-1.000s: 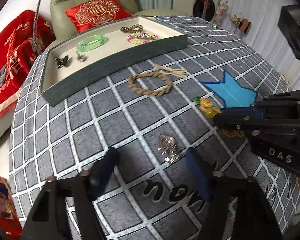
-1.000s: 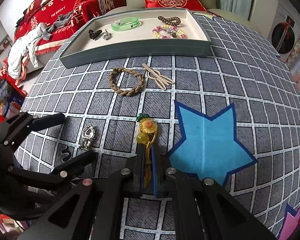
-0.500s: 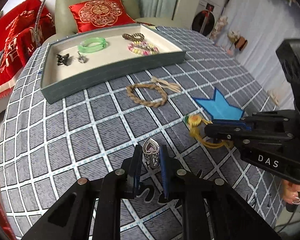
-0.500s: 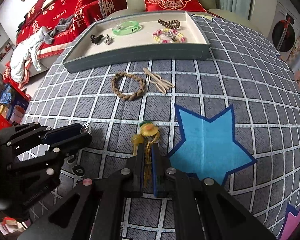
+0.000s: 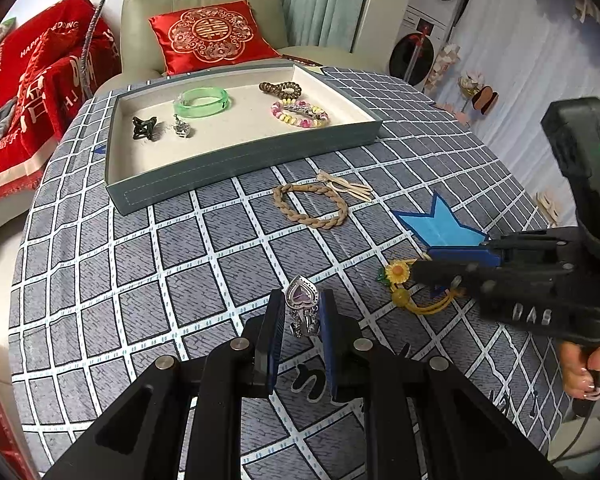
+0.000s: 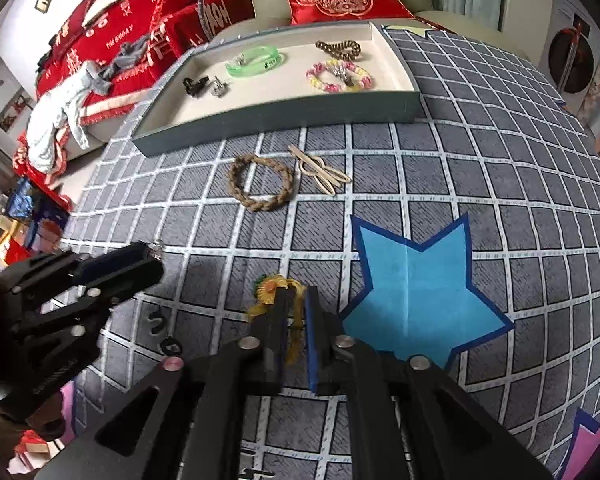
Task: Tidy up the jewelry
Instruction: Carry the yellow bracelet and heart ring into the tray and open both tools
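Observation:
My left gripper is shut on a silver brooch with a purple heart stone, held above the cloth. My right gripper is shut on a yellow flower tassel charm, also lifted; the charm shows in the left wrist view. A grey tray at the far side holds a green bangle, a pastel bead bracelet, a brown coil tie, a black claw clip and a small silver piece. A braided brown bracelet and a beige hair clip lie on the cloth in front of the tray.
The table wears a grey checked cloth with a blue star. A sofa with a red cushion stands behind the tray. Red blankets lie to the left. The left gripper shows at the left in the right wrist view.
My left gripper shut on the heart brooch and lifted it off the cloth. My right gripper, shut on the tassel charm throughout, raised it too. Both views moved forward toward the tray.

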The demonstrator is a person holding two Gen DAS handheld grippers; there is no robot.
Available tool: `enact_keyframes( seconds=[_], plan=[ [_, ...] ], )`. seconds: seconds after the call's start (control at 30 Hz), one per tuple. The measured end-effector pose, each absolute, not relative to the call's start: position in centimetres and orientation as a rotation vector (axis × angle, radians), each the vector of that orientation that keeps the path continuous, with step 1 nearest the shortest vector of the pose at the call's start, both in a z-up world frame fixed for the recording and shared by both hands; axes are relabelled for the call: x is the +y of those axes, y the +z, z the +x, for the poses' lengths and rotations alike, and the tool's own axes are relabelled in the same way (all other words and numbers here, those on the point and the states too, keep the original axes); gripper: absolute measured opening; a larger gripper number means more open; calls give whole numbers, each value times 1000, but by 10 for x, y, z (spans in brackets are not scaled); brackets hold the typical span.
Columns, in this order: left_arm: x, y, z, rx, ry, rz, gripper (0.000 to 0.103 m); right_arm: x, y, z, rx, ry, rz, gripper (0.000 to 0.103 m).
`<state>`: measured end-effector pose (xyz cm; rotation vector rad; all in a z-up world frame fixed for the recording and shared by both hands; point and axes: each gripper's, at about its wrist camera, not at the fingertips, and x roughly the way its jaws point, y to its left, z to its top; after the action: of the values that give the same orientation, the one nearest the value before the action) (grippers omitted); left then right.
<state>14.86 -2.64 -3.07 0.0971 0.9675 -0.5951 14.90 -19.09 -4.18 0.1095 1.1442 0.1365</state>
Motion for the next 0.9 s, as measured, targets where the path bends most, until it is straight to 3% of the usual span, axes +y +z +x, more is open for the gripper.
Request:
enact_keyframes(
  seconds=[0.03,0.07,0.23,0.3,0.33,0.37,0.4,0.53,0.9],
  plan=[
    [-26,-31,149,967,-594,97,32,-190,-44,150,1151,133,102,56],
    [-26,-31,149,966,-592,98,32,-189,-46,150,1150,134,99,77],
    [-22,-30,150,968,-580,92,32,-172,-50,152,1139,147,34,77],
    [-19,-30,151,970,-573,90,32,-162,-59,153,1159,107,-47,68],
    [-18,-30,151,970,-572,89,32,-157,-58,151,1140,90,-100,56],
    [-17,-30,151,970,-571,88,32,-153,-57,149,1126,105,-113,33],
    [-16,-30,151,968,-569,89,32,-150,-55,148,1129,119,-106,23],
    [-13,-27,152,962,-566,77,32,-150,-48,145,1104,113,-114,9],
    [-9,0,169,896,-558,69,32,-194,1,162,1020,169,174,7]
  ],
)
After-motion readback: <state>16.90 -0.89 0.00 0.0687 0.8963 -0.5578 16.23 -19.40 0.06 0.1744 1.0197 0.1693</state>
